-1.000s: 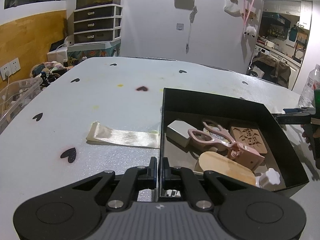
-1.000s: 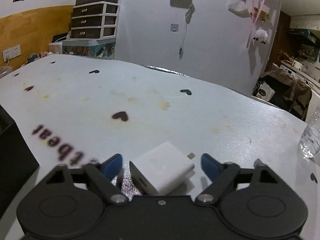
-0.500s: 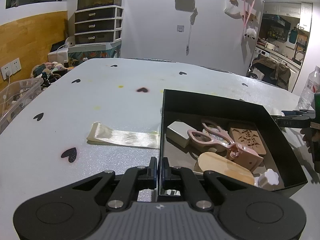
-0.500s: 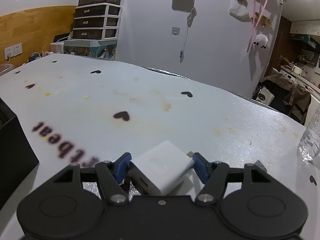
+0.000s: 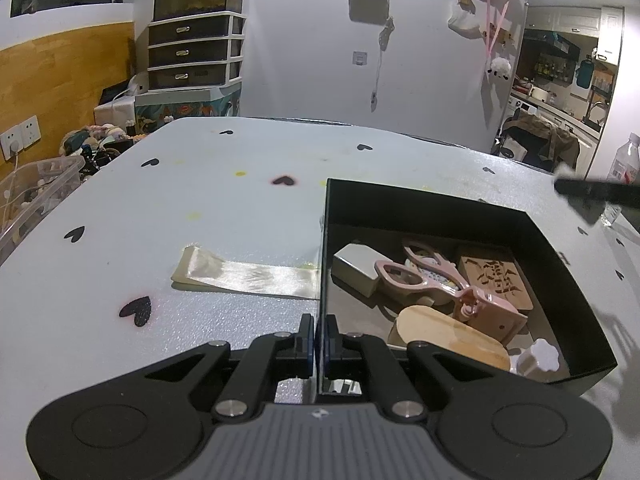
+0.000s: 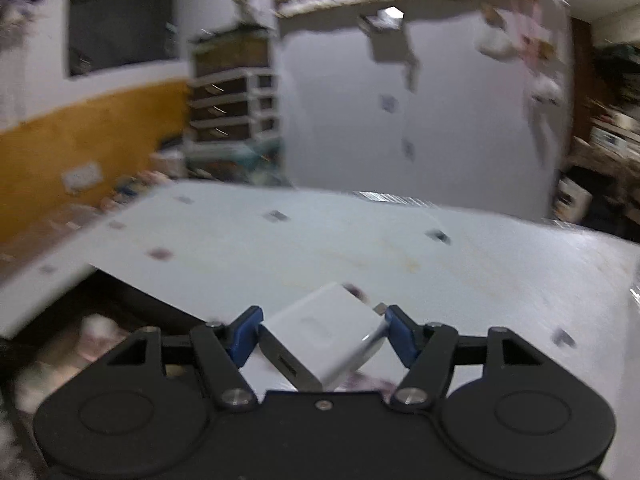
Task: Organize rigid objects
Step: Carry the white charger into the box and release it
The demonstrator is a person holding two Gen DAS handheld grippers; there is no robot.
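Note:
My left gripper (image 5: 319, 340) is shut on the near left wall of the black box (image 5: 440, 204). Inside the box lie a pink scissor-like tool (image 5: 420, 276), a carved wooden piece (image 5: 496, 280), a wooden oval (image 5: 452, 336), a pale block (image 5: 358, 264) and a white knob (image 5: 538, 356). My right gripper (image 6: 324, 330) is shut on a white charger (image 6: 320, 344), held above the table (image 6: 400, 240). That view is blurred. The box (image 6: 120, 304) shows dark at its lower left.
A shiny cream ribbon (image 5: 248, 276) lies on the table just left of the box. A clear bottle (image 5: 624, 164) stands at the far right. A plastic bin (image 5: 32, 192) sits off the table's left edge. Drawers and a wall are behind.
The right gripper closed on the white charger, lifted it off the table and swung toward the box. The left gripper stayed still on the box wall.

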